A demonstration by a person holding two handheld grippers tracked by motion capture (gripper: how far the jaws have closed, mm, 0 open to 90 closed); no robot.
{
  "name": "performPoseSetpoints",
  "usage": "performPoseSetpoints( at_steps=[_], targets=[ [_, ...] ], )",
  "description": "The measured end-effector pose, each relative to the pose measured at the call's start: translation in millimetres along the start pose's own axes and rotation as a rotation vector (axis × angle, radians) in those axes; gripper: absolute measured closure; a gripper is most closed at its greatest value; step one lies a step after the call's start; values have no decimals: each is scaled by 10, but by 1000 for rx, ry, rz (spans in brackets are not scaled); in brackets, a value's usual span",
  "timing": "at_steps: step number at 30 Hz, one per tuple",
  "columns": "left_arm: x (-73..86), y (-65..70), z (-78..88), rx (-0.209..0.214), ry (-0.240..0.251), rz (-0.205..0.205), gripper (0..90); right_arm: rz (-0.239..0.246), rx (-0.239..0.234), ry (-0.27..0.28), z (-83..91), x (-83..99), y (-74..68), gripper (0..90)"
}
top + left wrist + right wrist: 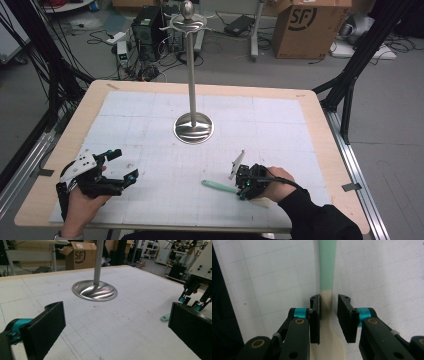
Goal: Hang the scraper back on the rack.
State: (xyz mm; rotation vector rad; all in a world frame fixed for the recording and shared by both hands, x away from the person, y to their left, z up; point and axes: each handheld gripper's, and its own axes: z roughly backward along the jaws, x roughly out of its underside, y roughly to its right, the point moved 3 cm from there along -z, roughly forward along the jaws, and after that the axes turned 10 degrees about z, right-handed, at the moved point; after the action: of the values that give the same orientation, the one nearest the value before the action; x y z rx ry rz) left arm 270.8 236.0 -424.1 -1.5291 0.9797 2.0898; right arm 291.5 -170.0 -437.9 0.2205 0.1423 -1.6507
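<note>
your right gripper point(329, 315) straddles the utensil point(327, 277) lying flat on the worktop point(165, 165), its long axis running straight out between the fingers point(315, 317), green handle ahead. the left pad touches its cream part; a slim gap remains at the right. your left gripper point(116, 167) stands well apart, fingers spread, empty.
</note>
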Motion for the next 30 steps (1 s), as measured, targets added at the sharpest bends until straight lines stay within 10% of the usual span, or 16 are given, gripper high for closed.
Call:
performPoseSetpoints(
  at_steps=[14,30],
  targets=[
    [19,16,-27,3,-11,-1,17,-12,13,-40,-9,-53,-34,805],
    [17,7,-20,-2,-10,-2,17,-133,2,201,198,205,34,804]
  ],
)
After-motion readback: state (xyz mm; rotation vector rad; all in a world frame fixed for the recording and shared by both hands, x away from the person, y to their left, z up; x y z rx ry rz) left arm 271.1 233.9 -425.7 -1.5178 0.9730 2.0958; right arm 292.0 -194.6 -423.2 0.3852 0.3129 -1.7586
